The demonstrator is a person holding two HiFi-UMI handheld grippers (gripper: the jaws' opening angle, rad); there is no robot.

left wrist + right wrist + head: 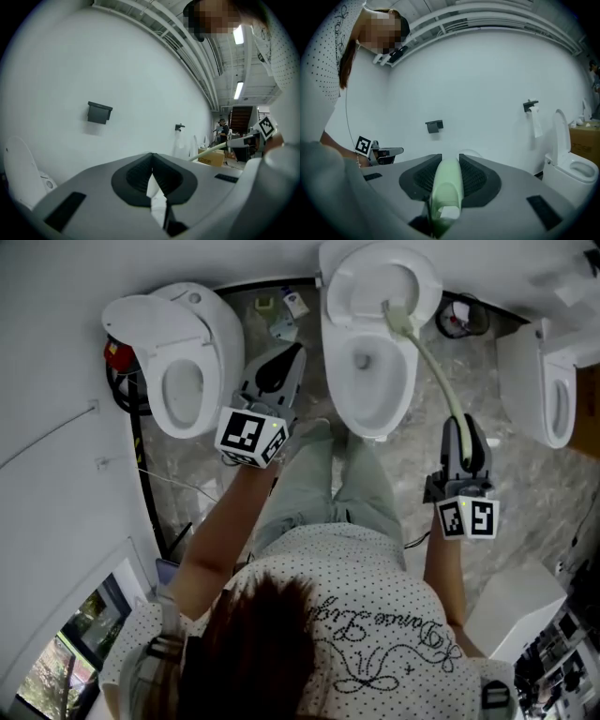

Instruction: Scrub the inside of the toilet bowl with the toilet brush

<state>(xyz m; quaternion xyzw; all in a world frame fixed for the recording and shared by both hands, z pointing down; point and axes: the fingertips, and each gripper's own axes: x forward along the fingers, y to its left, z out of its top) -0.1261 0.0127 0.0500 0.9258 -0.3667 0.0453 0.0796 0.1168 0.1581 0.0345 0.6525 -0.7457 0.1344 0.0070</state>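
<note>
In the head view the middle white toilet (349, 381) stands open. The head of the pale green toilet brush (397, 315) lies inside the bowl against its far right side. Its long handle (436, 371) runs back to my right gripper (461, 432), which is shut on it. In the right gripper view the handle (446, 187) lies clamped between the dark pads (476, 176). My left gripper (289, 354) hangs over the floor left of that bowl, shut and holding nothing. In its own view the left gripper (152, 165) points at a white wall, with the handle (210, 150) at the right.
A second toilet (178, 362) stands at the left beside a red object (117, 354). A third toilet (548, 395) is at the right. Small bottles (286, 310) sit on the floor behind. A white box (516, 606) is at the lower right. My legs stand before the middle bowl.
</note>
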